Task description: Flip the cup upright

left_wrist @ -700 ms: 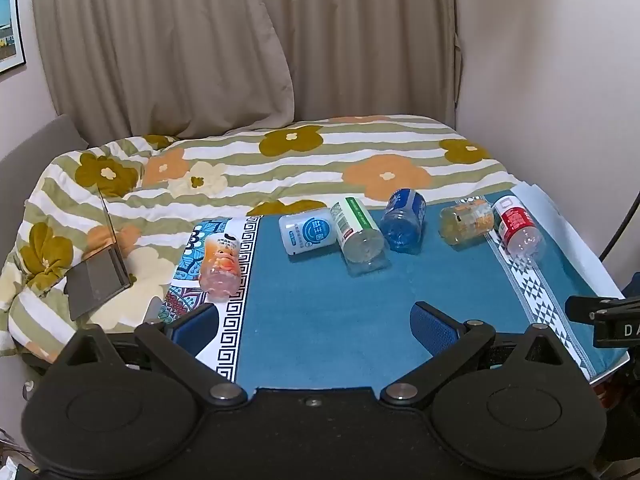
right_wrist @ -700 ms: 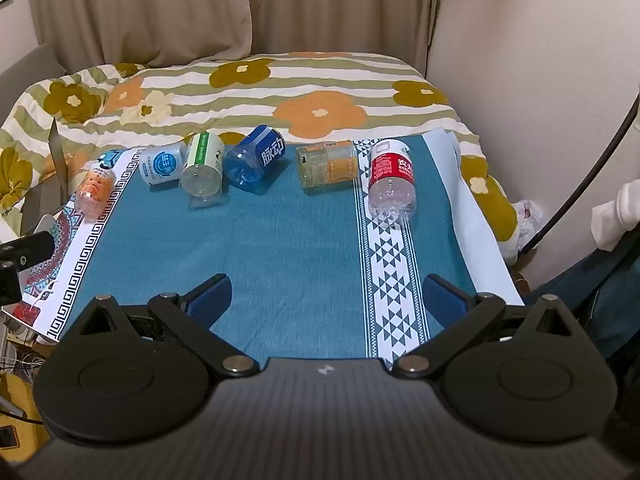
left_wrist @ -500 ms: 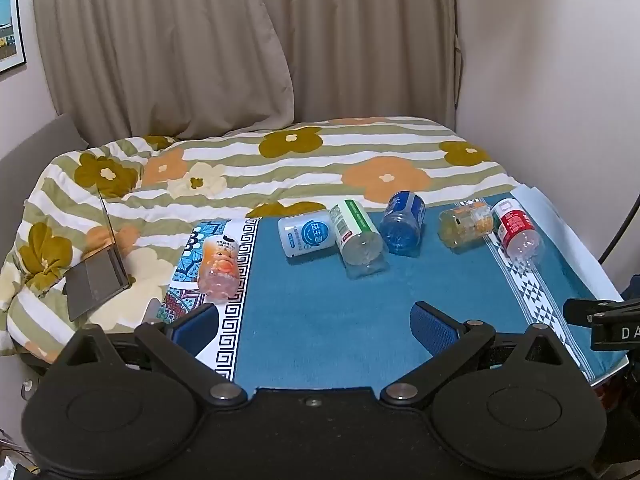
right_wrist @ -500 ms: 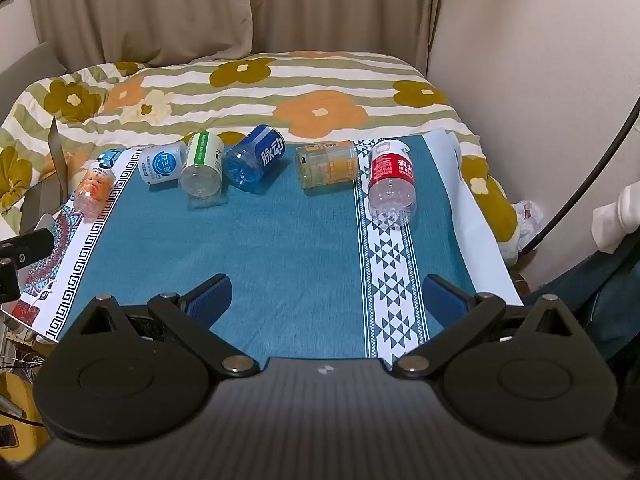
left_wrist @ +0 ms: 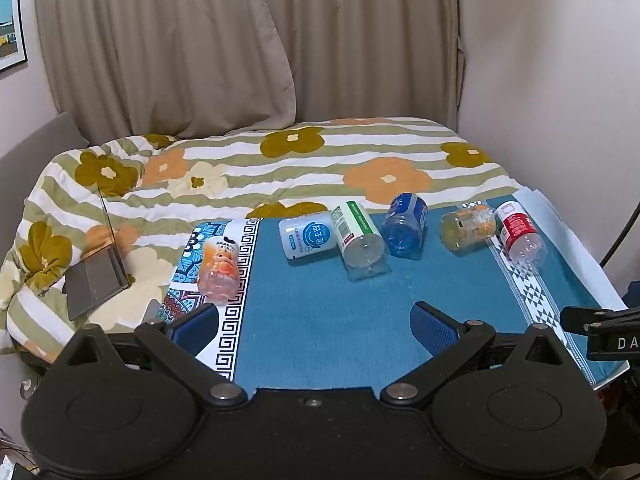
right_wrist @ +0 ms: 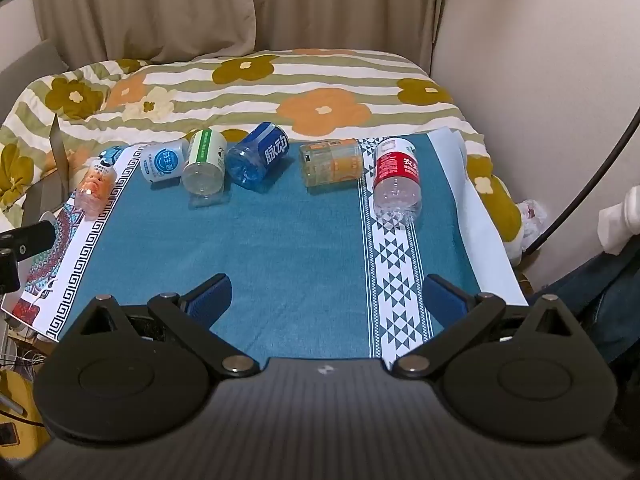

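Several cut-bottle cups lie on their sides in a row across the far part of a blue cloth (left_wrist: 328, 320) (right_wrist: 280, 248): a pink one (left_wrist: 218, 270) (right_wrist: 95, 186), a white-blue one (left_wrist: 307, 236) (right_wrist: 164, 165), a green-labelled one (left_wrist: 358, 234) (right_wrist: 204, 162), a blue one (left_wrist: 404, 220) (right_wrist: 258, 157), an orange one (left_wrist: 467, 227) (right_wrist: 332, 162) and a red-labelled one (left_wrist: 519, 236) (right_wrist: 397, 178). My left gripper (left_wrist: 316, 326) is open and empty, near the front edge. My right gripper (right_wrist: 326, 298) is open and empty, also at the front.
A flowered quilt (left_wrist: 280, 168) covers the bed behind the cloth. An open laptop (left_wrist: 102, 268) rests on the quilt at left. Curtains and a wall (right_wrist: 540, 60) close off the back and right. A person's leg (right_wrist: 600, 300) is at right.
The left view has shifted very slightly; the cups sit a little higher in it. Nothing on the cloth has moved. Both grippers stay open.
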`<state>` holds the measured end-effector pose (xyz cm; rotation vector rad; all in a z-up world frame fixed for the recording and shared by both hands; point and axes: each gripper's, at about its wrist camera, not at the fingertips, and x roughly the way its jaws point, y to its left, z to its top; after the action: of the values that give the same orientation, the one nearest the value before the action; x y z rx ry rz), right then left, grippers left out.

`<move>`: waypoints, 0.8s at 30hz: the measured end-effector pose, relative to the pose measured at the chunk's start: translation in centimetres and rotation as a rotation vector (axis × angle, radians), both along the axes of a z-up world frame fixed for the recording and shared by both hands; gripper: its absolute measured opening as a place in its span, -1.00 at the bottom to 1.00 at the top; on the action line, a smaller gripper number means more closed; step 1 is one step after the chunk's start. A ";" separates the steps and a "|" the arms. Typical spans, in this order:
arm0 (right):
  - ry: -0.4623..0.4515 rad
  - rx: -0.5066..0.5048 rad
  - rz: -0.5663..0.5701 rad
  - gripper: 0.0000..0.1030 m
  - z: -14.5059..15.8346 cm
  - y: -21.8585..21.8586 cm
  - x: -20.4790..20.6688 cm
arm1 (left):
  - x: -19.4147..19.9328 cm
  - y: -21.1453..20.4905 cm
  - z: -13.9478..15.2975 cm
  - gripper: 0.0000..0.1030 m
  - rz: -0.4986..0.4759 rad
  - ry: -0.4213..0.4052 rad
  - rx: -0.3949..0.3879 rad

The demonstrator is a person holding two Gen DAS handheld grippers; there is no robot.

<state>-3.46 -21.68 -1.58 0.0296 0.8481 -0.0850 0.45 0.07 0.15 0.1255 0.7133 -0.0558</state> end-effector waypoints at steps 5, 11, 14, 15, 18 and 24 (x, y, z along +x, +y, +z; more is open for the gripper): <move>0.002 0.000 0.001 1.00 0.5 0.1 -0.2 | 0.0 0.0 0.0 1.00 0.001 0.000 -0.002; 0.003 -0.002 0.001 1.00 0.3 0.1 -0.1 | 0.0 0.0 -0.1 1.00 0.000 0.000 -0.003; 0.004 -0.003 0.001 1.00 0.4 0.1 -0.1 | 0.1 0.1 -0.1 1.00 0.001 0.002 -0.004; 0.005 -0.003 0.001 1.00 0.4 0.1 -0.1 | 0.2 0.1 -0.1 1.00 0.001 0.004 -0.005; 0.005 -0.003 0.001 1.00 0.4 0.1 -0.1 | 0.3 0.2 -0.2 1.00 0.001 0.006 -0.007; 0.006 -0.005 0.000 1.00 0.5 0.0 -0.2 | 0.6 0.2 -0.5 1.00 0.002 0.009 -0.007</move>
<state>-3.67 -21.64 -1.12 0.0252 0.8535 -0.0874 1.07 0.27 -0.34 0.1179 0.7225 -0.0570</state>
